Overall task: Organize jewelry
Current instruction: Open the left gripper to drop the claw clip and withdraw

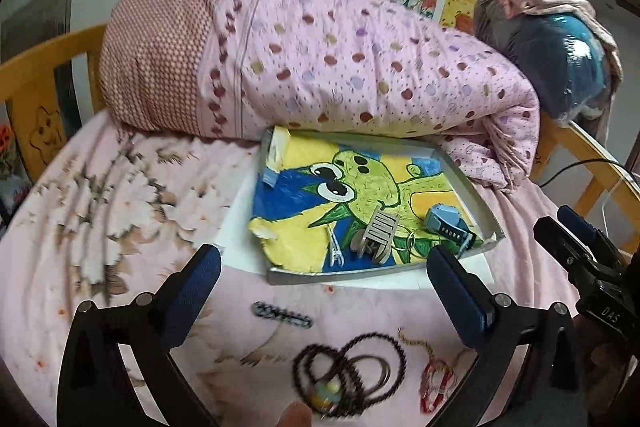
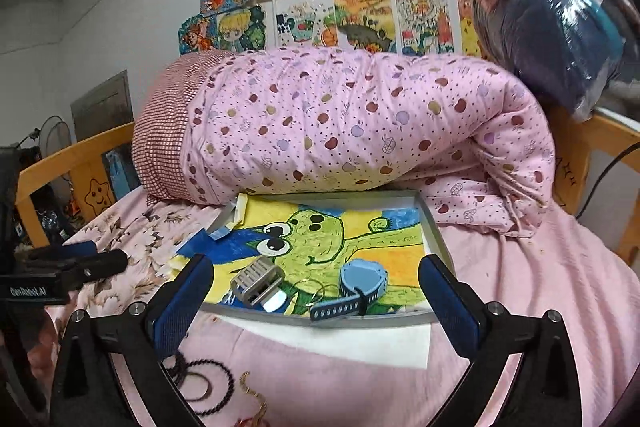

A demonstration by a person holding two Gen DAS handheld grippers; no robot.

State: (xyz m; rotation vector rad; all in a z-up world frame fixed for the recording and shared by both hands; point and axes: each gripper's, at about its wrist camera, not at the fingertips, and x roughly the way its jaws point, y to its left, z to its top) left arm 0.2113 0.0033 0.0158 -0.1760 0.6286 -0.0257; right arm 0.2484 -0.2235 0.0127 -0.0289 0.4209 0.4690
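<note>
A shallow tray lined with a green cartoon drawing lies on the pink bed. In it sit a blue watch, a grey hair claw, a thin ring and a small silver clip. In front of the tray lie a dark beaded necklace, a black patterned hair clip, a gold chain and a red bracelet. My left gripper hangs open above these pieces. My right gripper is open near the tray's front edge, empty.
A rolled pink dotted quilt lies just behind the tray. A plastic-wrapped dark bundle rests on the wooden bed rail at the right. The other gripper shows at each view's edge.
</note>
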